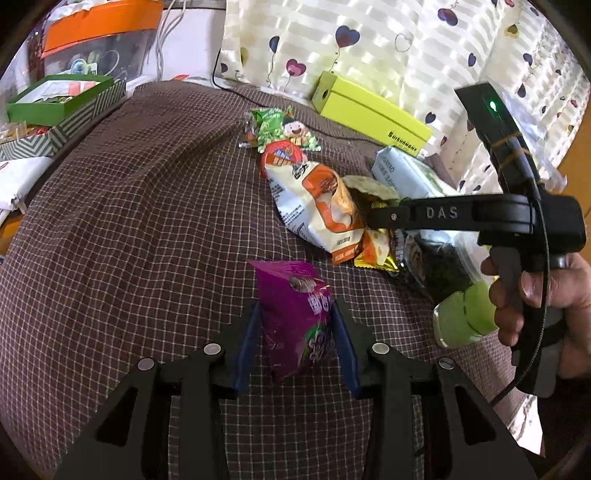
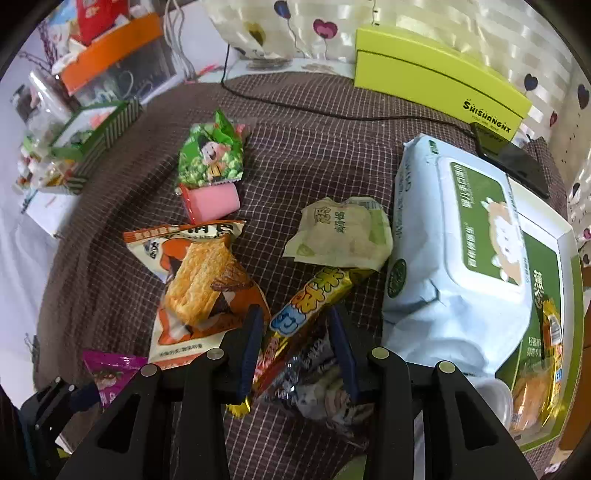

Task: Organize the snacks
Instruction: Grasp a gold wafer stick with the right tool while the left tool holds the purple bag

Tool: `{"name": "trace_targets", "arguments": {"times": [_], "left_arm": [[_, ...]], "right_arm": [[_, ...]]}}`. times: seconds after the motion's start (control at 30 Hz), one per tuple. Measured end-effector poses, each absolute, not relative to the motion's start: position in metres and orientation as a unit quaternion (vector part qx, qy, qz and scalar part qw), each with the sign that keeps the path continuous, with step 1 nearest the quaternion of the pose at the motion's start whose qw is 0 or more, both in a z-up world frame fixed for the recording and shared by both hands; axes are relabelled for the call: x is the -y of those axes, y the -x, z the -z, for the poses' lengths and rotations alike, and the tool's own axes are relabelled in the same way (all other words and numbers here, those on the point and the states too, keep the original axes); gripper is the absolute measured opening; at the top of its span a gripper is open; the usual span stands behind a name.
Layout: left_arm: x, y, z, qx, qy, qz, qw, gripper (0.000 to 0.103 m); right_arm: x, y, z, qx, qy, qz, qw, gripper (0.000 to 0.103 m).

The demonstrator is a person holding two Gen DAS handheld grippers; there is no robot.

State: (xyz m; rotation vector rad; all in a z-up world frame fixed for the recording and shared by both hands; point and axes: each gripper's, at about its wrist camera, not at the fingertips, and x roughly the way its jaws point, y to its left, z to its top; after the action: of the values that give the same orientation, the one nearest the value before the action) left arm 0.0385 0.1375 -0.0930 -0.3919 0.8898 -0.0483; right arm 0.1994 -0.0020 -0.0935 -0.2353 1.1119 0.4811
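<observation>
Purple snack packet point(image 1: 295, 317) is clamped in left gripper point(image 1: 297, 343); gold snack bar point(image 2: 310, 310) is pinched by right gripper point(image 2: 295, 347), w/ wipes pack point(image 2: 454, 251) at 2 o'clock.

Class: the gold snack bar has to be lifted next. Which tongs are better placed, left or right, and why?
Right. The right tongs already straddle the gold bar, while the left tongs have the purple packet between their fingers.

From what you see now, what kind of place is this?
Probably a bedroom at home: a checked brown bedspread, a heart-printed pillow behind it, and household clutter such as the orange-lidded storage box.
</observation>
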Motion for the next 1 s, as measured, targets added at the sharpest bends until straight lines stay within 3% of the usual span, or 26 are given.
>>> {"name": "trace_targets", "arguments": {"times": [0.23, 0.47, 0.57, 0.63, 0.73, 0.8, 1.0], "left_arm": [[-0.129, -0.045, 0.102, -0.438, 0.186, 0.018, 0.879, 0.046], [-0.12, -0.045, 0.103, -0.435, 0.165, 0.003, 0.885, 0.046], [-0.122, -0.041, 0.102, -0.435, 0.174, -0.001, 0.883, 0.044], [-0.125, -0.038, 0.103, -0.434, 0.182, -0.003, 0.882, 0.044], [-0.128, -0.034, 0.103, -0.434, 0.187, -0.006, 0.881, 0.043], [-0.129, -0.032, 0.102, -0.434, 0.189, -0.009, 0.881, 0.043], [-0.131, -0.029, 0.103, -0.433, 0.195, -0.013, 0.88, 0.043]], "right_arm": [[-0.007, -0.198, 0.099, -0.515, 0.135, -0.218, 0.818, 0.035], [-0.006, -0.18, 0.091, -0.505, 0.128, -0.258, 0.814, 0.025], [-0.005, -0.172, 0.088, -0.503, 0.123, -0.274, 0.811, 0.014], [-0.004, -0.167, 0.086, -0.502, 0.121, -0.282, 0.809, 0.014], [-0.005, -0.164, 0.091, -0.511, 0.126, -0.282, 0.803, 0.016], [0.0, -0.169, 0.092, -0.518, 0.105, -0.269, 0.805, 0.029], [0.005, -0.185, 0.098, -0.548, 0.057, -0.249, 0.797, 0.038]]}}
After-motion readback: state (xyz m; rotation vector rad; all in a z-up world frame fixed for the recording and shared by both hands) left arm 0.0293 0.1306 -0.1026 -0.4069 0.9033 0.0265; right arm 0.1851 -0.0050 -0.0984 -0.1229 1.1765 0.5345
